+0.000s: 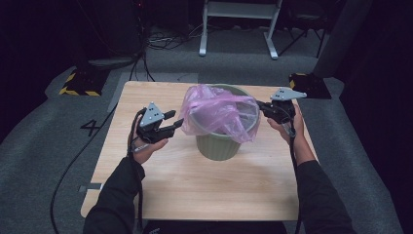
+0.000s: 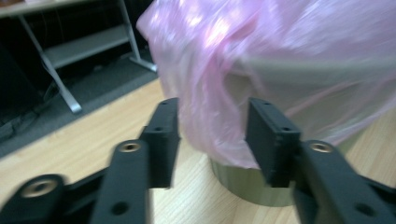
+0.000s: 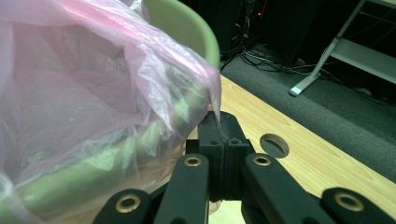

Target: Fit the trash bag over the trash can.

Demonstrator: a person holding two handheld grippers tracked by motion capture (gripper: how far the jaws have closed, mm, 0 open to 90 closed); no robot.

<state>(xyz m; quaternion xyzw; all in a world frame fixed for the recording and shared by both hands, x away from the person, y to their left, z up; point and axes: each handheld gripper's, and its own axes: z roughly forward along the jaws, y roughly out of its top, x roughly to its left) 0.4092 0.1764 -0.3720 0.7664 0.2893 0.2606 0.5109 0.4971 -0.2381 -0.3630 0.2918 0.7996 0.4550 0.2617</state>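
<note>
A green waste bin (image 1: 218, 144) stands in the middle of the wooden table (image 1: 185, 185), lined with a pink plastic bag (image 1: 216, 111) that drapes over its rim. At the bin's left side my left gripper (image 1: 176, 120) is open, its jaws either side of the bag's hanging edge (image 2: 212, 140). On the bin's right side my right gripper (image 1: 260, 105) is shut on the bag's edge (image 3: 205, 100), pinching a fold of film between its jaws just off the bin's rim (image 3: 196, 35).
A round cable hole (image 3: 274, 144) sits in the tabletop near the right gripper. Past the table's far edge stand a metal desk frame (image 1: 238, 27), floor cables (image 1: 165, 41) and yellow-black striped blocks (image 1: 78, 83) on grey carpet.
</note>
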